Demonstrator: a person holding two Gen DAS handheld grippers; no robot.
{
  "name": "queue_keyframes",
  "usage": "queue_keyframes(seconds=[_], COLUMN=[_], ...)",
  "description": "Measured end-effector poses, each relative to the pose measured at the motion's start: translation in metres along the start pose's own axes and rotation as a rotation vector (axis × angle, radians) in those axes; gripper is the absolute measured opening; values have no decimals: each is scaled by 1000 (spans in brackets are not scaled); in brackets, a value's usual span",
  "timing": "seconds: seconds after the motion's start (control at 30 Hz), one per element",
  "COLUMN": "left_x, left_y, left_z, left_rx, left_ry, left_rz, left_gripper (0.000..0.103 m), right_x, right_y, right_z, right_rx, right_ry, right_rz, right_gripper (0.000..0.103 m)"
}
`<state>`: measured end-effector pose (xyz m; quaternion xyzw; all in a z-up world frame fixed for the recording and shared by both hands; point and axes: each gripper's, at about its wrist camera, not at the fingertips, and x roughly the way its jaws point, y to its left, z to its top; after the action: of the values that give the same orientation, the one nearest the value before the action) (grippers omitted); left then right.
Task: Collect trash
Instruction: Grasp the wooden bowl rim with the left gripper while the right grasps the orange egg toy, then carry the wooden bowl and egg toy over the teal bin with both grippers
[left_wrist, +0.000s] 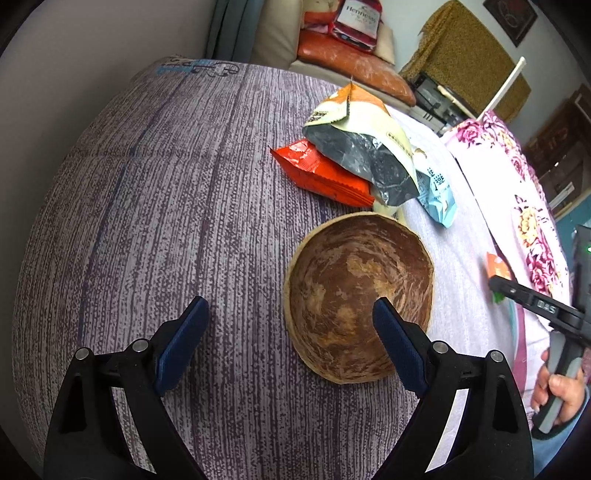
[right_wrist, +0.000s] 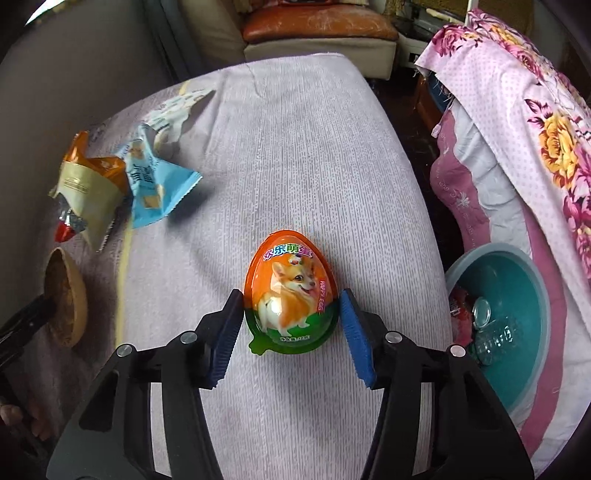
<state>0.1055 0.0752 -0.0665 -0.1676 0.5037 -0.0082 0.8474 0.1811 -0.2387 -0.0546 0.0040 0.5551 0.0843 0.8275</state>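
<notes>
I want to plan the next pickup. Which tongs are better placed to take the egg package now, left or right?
Right. The right tongs are open with the egg already between their pads. The left tongs are open by the brown bowl, away from the egg.

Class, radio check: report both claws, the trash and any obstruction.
Left claw open, one finger over the coconut shell. Right claw open around egg package. Wrappers uncollected. Nothing blocking.

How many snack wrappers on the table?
3, clustered beyond the coconut shell: red wrapper at the bottom, cream-orange wrapper lying over it, light-blue wrapper beside them. More may hide underneath.
</notes>
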Motion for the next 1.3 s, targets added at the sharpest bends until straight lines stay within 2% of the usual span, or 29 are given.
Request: queue_keyframes(seconds=[0.07,0.17,0.2,0.23,0.27,0.3,0.47,0.63,0.73,0.83,0.97,1.1,1.3], left_x=[2,4,5,5,6,7,-1,-9,-6,1,-4,-13,-19], left_y=[-4,-12,-15,-18,-20,-22,-28,-46,-59,-64,-74,-94,-115], left_z=[-1,-4,-5,-6,-7,-8,-9,-11,-19,-23,-26,-33,-37], left_rx=[11,27,34,38,41,44,28,74,119,114,133,198,253], left_ry=[7,6,1,-1,1,0,-36,-51,-26,9,-5,-40,-48], left_rz=[13,41,45,45,53,61,30,12,2,-16,-4,41,44], left_gripper=[80,62,50,43,27,17,8,7,7,8,8,7,7], right_x=[-5,-11,-13,-16,-16,-17,-28,-37,-43,-48,-59,-65,-74], right_y=[1,2,2,1,2,1,0,-6,-10,-13,-21,-27,-40], right_z=[-5,-12,-14,-16,-17,-19,-29,-35,-40,-44,-51,-57,-64], right_rx=[0,1,2,4,5,7,1,7,12,19,32,46,71], right_ry=[-5,-8,-13,-19,-20,-21,-41,-58,-69,-80,-103,-119,-140], right_rz=[11,26,27,27,28,32,37,53,62,68,73,73,88], right_gripper=[51,51,51,51,51,51,51,51,51,51,51,51,51])
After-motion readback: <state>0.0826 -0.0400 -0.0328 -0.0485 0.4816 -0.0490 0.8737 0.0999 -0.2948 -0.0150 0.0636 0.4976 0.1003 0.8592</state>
